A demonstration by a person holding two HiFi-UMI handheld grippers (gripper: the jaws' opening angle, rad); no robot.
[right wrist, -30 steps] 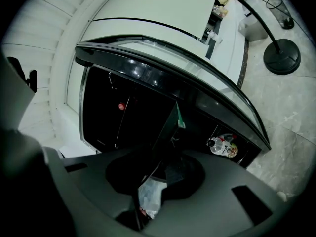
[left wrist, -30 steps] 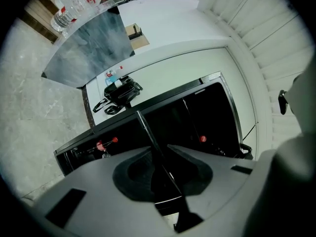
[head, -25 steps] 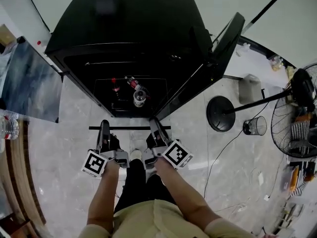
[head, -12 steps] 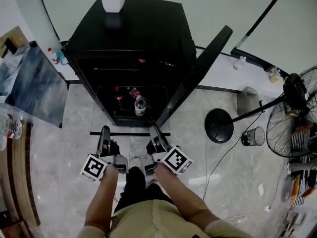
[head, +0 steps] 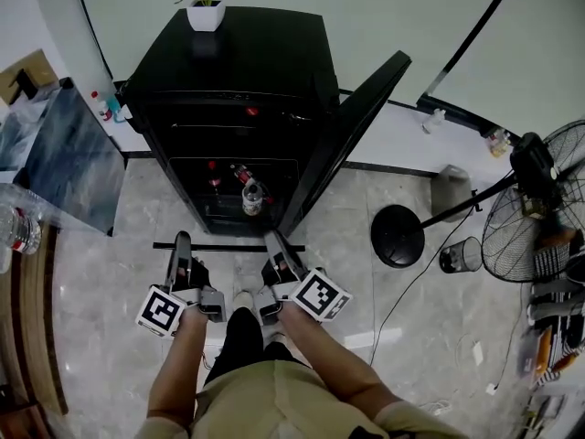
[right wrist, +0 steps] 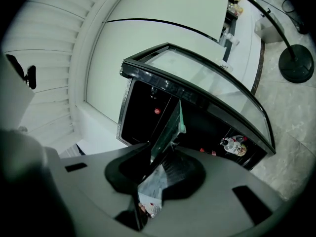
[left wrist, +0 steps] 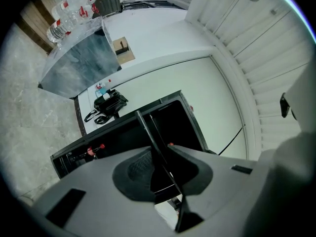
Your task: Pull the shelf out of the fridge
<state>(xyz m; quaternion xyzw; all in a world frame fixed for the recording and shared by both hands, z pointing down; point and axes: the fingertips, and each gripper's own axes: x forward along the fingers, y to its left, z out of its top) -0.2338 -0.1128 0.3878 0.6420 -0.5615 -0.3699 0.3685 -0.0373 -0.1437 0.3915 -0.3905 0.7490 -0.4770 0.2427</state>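
Note:
The glass shelf with a black front rail is out of the black fridge and hangs level just in front of its open cabinet. My left gripper is shut on the shelf's left end, and the thin shelf edge runs between its pads. My right gripper holds the right end. The glass pane passes between its pads, and its jaws are opening slightly with the pane still between them.
The fridge door stands open to the right. Bottles lie on the fridge's bottom level, and a flower pot sits on top. A standing fan with a round base is at the right. A marble counter is at the left.
Both grippers and the shelf have drawn back from the fridge and drifted slightly left. The head view has pulled back, so more of the fridge top and the flower pot shows.

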